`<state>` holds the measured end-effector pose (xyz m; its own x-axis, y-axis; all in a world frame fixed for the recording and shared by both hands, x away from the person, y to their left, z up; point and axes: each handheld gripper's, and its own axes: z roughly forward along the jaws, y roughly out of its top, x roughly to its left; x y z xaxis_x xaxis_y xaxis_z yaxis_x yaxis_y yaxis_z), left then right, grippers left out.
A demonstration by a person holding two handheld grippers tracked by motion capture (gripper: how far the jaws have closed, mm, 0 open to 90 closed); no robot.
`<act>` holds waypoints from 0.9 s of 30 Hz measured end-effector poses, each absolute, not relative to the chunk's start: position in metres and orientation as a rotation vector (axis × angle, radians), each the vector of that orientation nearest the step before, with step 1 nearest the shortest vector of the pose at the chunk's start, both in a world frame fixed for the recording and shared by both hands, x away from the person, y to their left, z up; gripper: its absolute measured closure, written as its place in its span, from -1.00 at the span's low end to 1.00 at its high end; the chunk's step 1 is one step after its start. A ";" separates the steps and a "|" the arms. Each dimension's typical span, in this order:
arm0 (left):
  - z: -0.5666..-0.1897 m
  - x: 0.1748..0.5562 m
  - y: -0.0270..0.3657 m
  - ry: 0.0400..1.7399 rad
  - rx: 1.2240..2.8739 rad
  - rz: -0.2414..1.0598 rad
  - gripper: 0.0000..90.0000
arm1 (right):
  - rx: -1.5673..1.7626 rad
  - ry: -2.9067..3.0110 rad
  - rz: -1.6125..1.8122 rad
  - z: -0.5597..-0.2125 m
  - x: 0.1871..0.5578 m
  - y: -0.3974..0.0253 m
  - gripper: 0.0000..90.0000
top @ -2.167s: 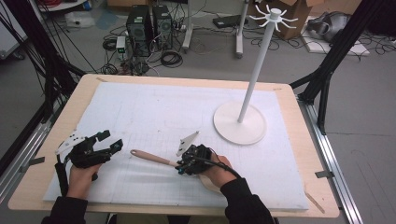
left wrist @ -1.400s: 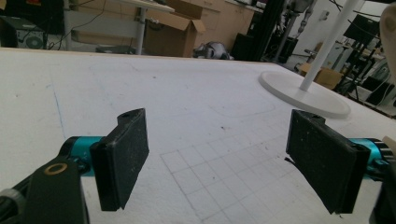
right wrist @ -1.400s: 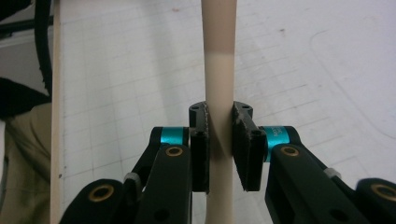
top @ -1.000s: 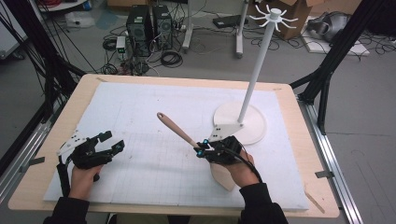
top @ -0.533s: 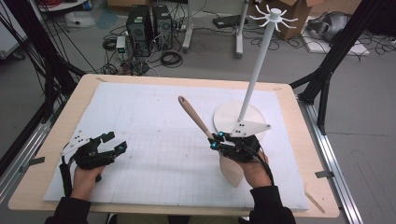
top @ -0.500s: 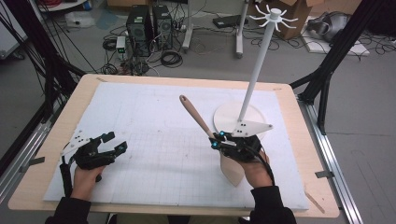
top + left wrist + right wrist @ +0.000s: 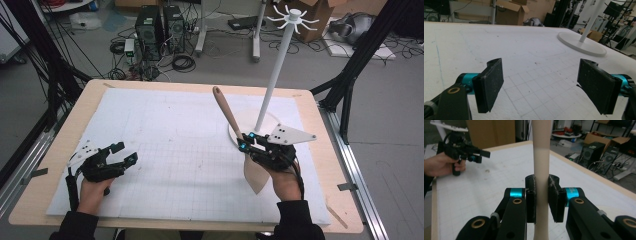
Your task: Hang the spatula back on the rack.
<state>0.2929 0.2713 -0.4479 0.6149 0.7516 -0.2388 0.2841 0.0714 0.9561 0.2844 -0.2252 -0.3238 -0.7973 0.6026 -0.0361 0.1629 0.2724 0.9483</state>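
- The spatula is being clamped at its handle by the right gripper, handle tilted toward 11 o'clock, blade hanging down.
- The left gripper is being held wide open above the mat, well apart at 9 o'clock.

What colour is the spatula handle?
Light wooden tan; the spatula handle shows best in the right gripper view.

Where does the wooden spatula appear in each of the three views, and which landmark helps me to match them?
High view: the wooden spatula is right of centre, clamped in the right gripper, handle slanting up.
Right gripper view: it stands upright at centre between the shut jaws.
Left gripper view: I do not find it there.
Shared landmark: the white stand base, at upper right in the left gripper view.
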 end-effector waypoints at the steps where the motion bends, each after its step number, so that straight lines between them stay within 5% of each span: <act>1: -0.448 0.293 0.271 0.911 1.508 0.437 -0.53 | 0.693 2.144 1.546 -0.322 0.284 -0.227 0.75; 27: -0.449 0.293 0.268 0.907 1.519 0.431 -0.53 | 0.803 1.865 1.596 -0.293 0.281 -0.270 0.74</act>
<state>0.2930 0.2682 -0.4494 0.6205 0.7478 -0.2362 0.2892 0.0618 0.9553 0.2811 -0.2699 -0.2926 -0.6692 0.7426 -0.0280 0.0874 0.1161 0.9894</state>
